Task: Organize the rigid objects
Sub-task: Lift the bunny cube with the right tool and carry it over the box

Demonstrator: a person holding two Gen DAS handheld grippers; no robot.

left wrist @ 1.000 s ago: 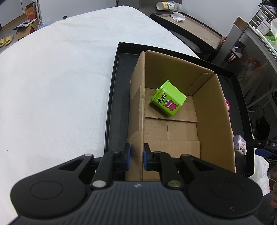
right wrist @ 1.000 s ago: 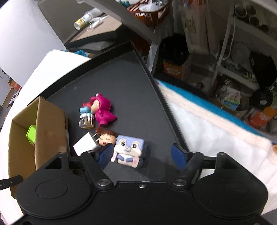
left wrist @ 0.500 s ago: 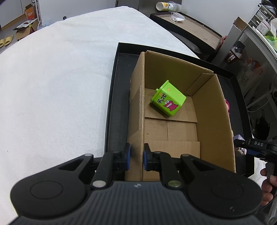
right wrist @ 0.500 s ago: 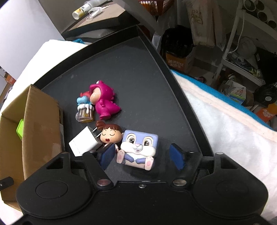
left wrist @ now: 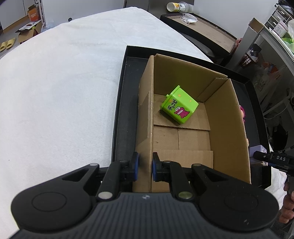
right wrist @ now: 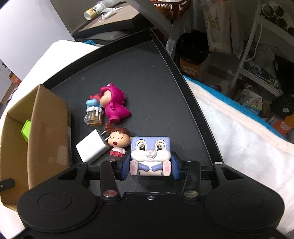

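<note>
A cardboard box (left wrist: pixel 229 128) stands in a black tray (left wrist: pixel 119 103); a green cube toy (left wrist: pixel 179 107) lies inside it. My left gripper (left wrist: pixel 145 167) is shut on the box's near left wall. In the right wrist view my right gripper (right wrist: pixel 150 168) is shut on a blue-and-white rabbit cube toy (right wrist: pixel 150 154), which rests on the tray floor (right wrist: pixel 147 77). Beside it lie a small sleeping-girl figure (right wrist: pixel 118 140), a white charger plug (right wrist: pixel 91 148), a pink dinosaur-suit figure (right wrist: pixel 114 104) and a tiny beer-mug figure (right wrist: pixel 93 114). The box (right wrist: pixel 47 132) stands to the left.
White cloth (left wrist: pixel 55 92) covers the table around the tray. A second tray with a bottle (left wrist: pixel 176 6) and mask sits beyond. Shelves and clutter (right wrist: pixel 257 55) stand past the tray's right rim. The right gripper's tip (left wrist: pixel 270 159) shows beside the box.
My right gripper moved forward around the rabbit cube and its jaws closed on it. The left gripper kept its hold on the box wall.
</note>
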